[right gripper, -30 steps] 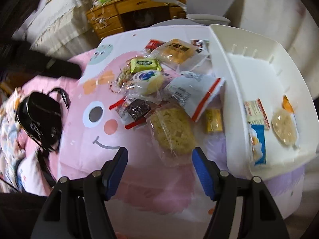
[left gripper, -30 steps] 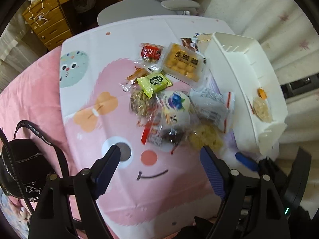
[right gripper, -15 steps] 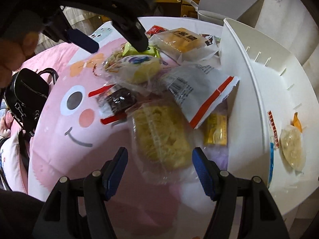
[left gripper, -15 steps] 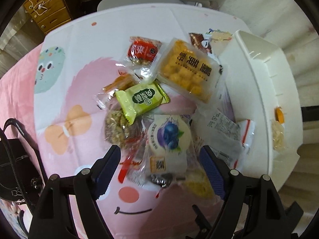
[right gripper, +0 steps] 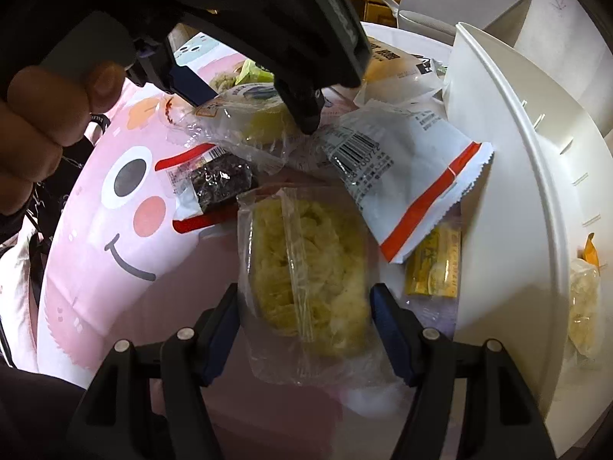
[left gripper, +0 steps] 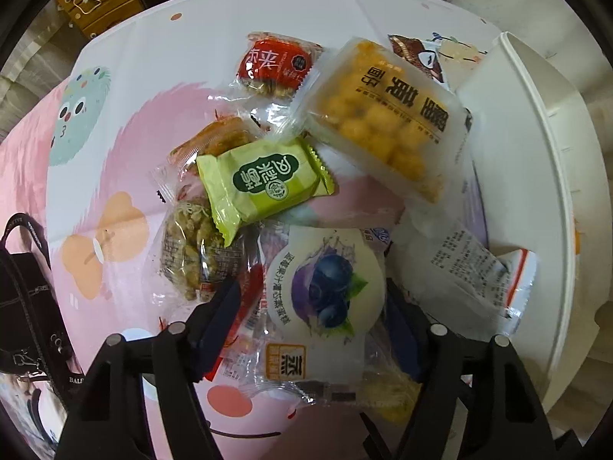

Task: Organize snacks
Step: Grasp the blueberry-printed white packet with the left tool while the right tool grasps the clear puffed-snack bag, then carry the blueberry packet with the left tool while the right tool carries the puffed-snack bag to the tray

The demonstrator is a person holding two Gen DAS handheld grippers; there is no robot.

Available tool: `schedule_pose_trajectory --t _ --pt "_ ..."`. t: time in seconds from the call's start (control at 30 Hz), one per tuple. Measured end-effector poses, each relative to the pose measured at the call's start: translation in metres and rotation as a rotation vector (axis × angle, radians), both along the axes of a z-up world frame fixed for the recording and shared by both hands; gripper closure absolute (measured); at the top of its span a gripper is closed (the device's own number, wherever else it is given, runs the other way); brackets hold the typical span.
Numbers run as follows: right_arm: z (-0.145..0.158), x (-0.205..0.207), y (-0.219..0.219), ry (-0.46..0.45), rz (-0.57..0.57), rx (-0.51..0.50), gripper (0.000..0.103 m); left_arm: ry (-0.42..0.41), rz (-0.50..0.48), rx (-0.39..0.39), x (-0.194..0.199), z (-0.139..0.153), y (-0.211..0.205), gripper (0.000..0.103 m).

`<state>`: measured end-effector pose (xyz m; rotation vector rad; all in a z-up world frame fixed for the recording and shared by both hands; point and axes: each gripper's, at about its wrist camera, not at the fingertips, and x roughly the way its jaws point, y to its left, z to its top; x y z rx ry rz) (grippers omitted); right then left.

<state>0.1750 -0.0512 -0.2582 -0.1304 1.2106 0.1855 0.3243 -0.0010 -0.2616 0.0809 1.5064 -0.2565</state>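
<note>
A pile of wrapped snacks lies on a pink cartoon tablecloth point(left gripper: 115, 176). My left gripper point(left gripper: 312, 303) points straight down over a round blueberry cake packet point(left gripper: 325, 287). Its jaws are closing with the packet between them, and the blue pads stand at the wrapper's sides without a clear squeeze. My right gripper point(right gripper: 304, 306) is open astride a yellow crumbly pastry in a clear wrapper point(right gripper: 306, 268), its pads level with the wrapper's edges. The right wrist view also shows the blueberry cake packet point(right gripper: 249, 107) between the left gripper's fingers.
A white bin point(left gripper: 536, 153) stands on the right with a pale snack point(right gripper: 582, 306) inside. Around lie a green packet point(left gripper: 264, 180), a red packet point(left gripper: 276, 63), a yellow-ball packet point(left gripper: 387, 122), a red-striped white packet point(right gripper: 402, 176) and a dark brownie packet point(right gripper: 218, 184). A black bag point(left gripper: 27, 299) sits at the left.
Both grippers have come down onto the pile. The left one moved over the blueberry cake and its jaws narrowed. The right one sank around the yellow pastry, and the left gripper entered its view.
</note>
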Motion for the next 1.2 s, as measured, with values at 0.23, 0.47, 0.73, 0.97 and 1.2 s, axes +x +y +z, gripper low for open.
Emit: schedule_pose_trajectory --t 0.23,0.47,0.73,0.97,1.2 --pt "-0.001 -0.003 0.005 0.002 0.015 -0.009 0.036 0.005 -0.008 -0.016 -0.005 -0.01 -0.006 0.053" --pt "0.003 0.003 -0.001 0.022 -0.014 0.012 0.049 0.007 -0.008 -0.023 -0.013 -0.009 -0.002 0.057" --pt "0.005 0.005 -0.014 0.09 -0.078 0.048 0.05 -0.023 -0.015 -0.044 -0.034 0.012 0.015 0.057" --pt "0.013 -0.011 -0.027 0.151 -0.148 0.102 0.05 -0.056 0.003 -0.057 -0.064 0.03 0.039 0.057" --pt "0.037 -0.036 -0.014 0.129 -0.185 0.136 0.05 -0.124 0.03 -0.085 -0.099 0.073 0.079 0.057"
